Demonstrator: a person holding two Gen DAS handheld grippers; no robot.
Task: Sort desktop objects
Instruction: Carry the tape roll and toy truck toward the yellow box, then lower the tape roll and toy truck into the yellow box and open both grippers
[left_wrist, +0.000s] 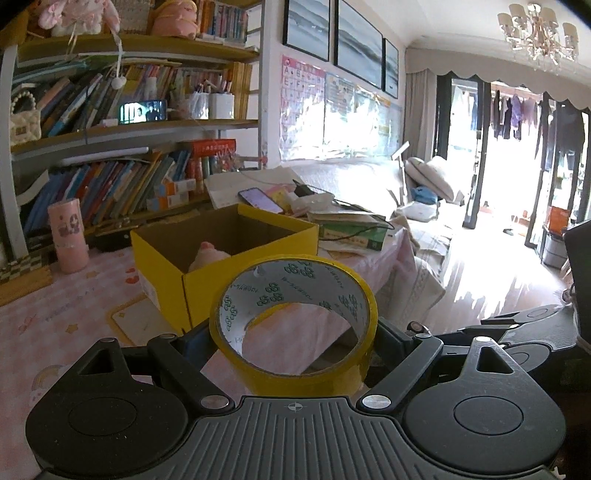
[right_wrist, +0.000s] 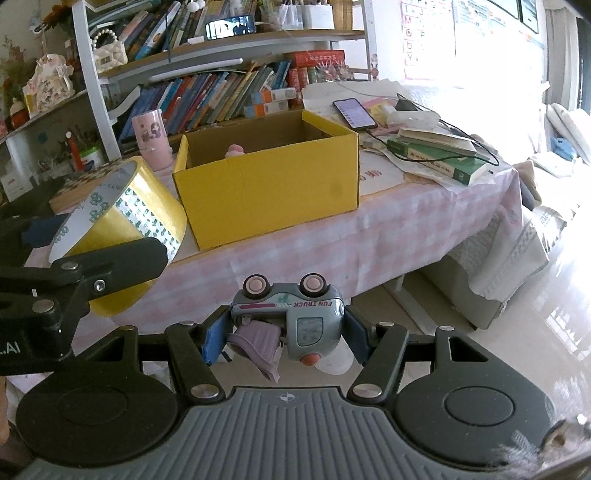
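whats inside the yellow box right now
A pink, soft-looking toy shows above the near wall of the yellow box. Otherwise only bare brown cardboard shows; the box floor is hidden by its walls.

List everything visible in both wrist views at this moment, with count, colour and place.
tape roll: one, yellow, held between the left fingers, off the table
toy truck: one, grey-blue with pink wheels, upside down between the right fingers
cardboard box: one, yellow, open, on the table
pink toy: one, inside the box
table: one, pink checked cloth
pink cup: one, left of the box
phone: one, dark, screen lit, behind the box
green book: one, right of the box
bookshelf: one, packed with books, behind the table
left gripper: black
right gripper: black, blue pads
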